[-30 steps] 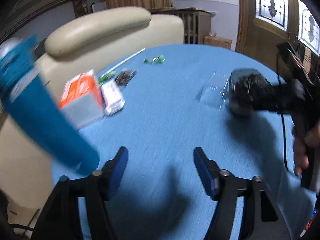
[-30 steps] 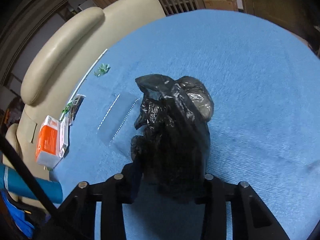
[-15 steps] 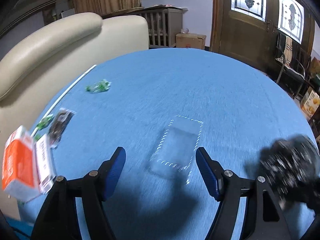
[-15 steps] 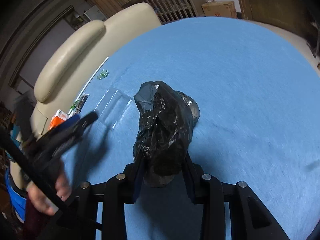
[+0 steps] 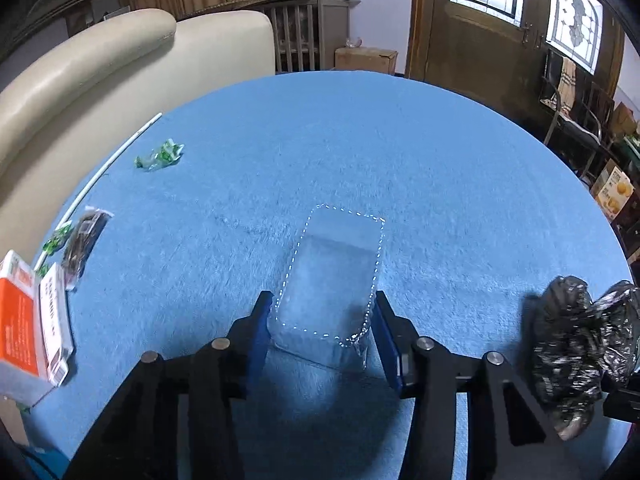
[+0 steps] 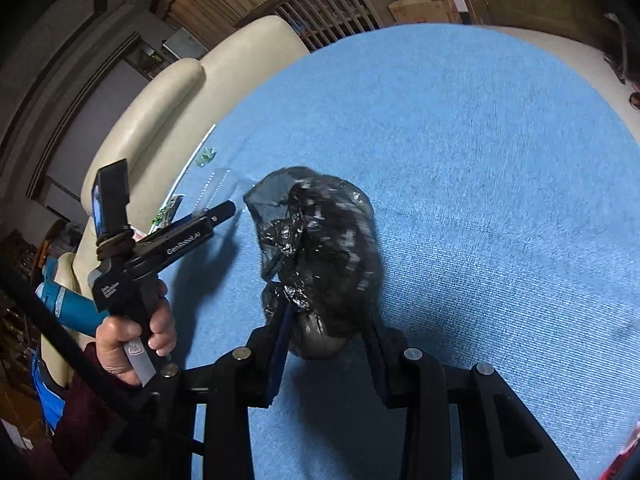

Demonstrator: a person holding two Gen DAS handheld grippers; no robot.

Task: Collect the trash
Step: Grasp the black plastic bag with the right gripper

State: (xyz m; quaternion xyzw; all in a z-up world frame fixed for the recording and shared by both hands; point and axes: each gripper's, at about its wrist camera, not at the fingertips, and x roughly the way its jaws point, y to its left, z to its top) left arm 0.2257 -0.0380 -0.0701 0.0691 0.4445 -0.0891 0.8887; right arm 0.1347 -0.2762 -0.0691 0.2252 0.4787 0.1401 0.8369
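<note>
At the far left of the left wrist view, an orange and white carton [image 5: 18, 320] lies at the edge of the blue tablecloth [image 5: 400, 152], with a smaller white box [image 5: 54, 320] just beside it. Beyond these lie a dark wrapper [image 5: 86, 236] and small green wrappers [image 5: 56, 240], near a thin white stick [image 5: 104, 168] running along the table edge. A crumpled green wrapper [image 5: 160, 155] lies further in, well apart from the rest. At centre, the left gripper [image 5: 322, 326] stands with its blue pads on either side of a clear plastic tray [image 5: 332, 280] resting on the cloth; the pads sit at the tray's near sides, but whether they press it cannot be told. At the far right, a black trash bag [image 5: 580, 344] appears beside that gripper. In the right wrist view, the person's left hand [image 6: 134, 340] grips the other tool's handle at left, and the right gripper [image 6: 324, 340] is clamped on the bunched lower part of the black trash bag [image 6: 320, 248], which stands above the cloth.
</note>
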